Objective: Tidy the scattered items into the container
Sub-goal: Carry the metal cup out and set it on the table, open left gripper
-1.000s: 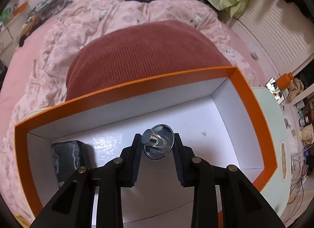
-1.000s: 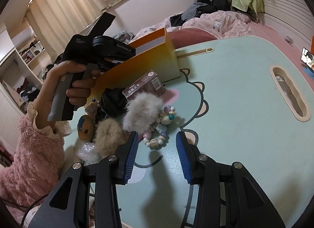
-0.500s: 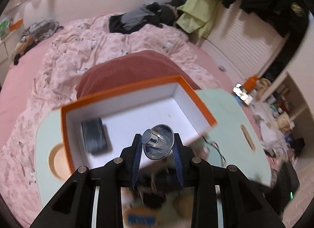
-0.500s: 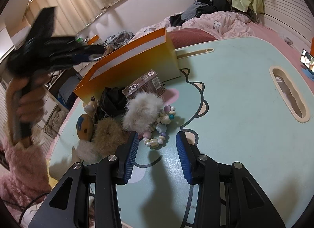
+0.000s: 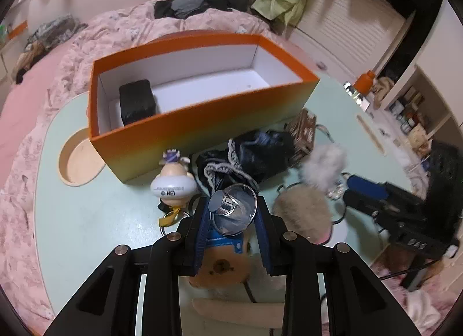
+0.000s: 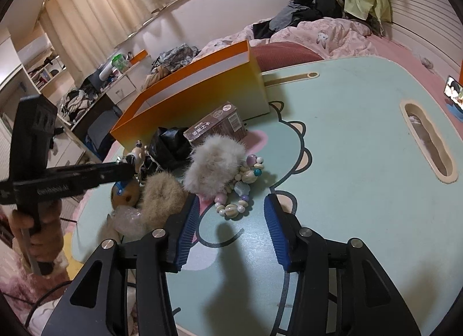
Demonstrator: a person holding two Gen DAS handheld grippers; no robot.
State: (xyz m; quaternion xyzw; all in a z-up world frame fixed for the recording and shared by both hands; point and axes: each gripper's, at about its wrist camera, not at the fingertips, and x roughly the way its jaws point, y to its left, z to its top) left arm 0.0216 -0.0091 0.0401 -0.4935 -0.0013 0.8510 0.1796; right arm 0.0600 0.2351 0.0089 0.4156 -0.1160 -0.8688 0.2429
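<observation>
My left gripper (image 5: 233,214) is shut on a small shiny metal cup (image 5: 231,208) and holds it above the scattered pile, back from the orange box (image 5: 202,121). The box holds a black item (image 5: 137,101) at its left end. On the table lie a pig figurine (image 5: 173,179), a black cloth (image 5: 249,156), a brown carton (image 6: 217,127), a white fluffy clip (image 6: 214,165), a beige fluffy clip (image 6: 162,194) and a bead bracelet (image 6: 240,191). My right gripper (image 6: 231,220) is open and empty, just short of the bracelet.
The mint-green table (image 6: 361,176) has a slot cut-out (image 6: 428,145) at the right and a round recess (image 5: 78,162) left of the box. A pink bed (image 5: 43,75) lies behind. A phone (image 6: 453,93) stands at the far right edge.
My left gripper has pulled up and back from inside the box to above the pile, still holding the metal cup. My right gripper has not moved.
</observation>
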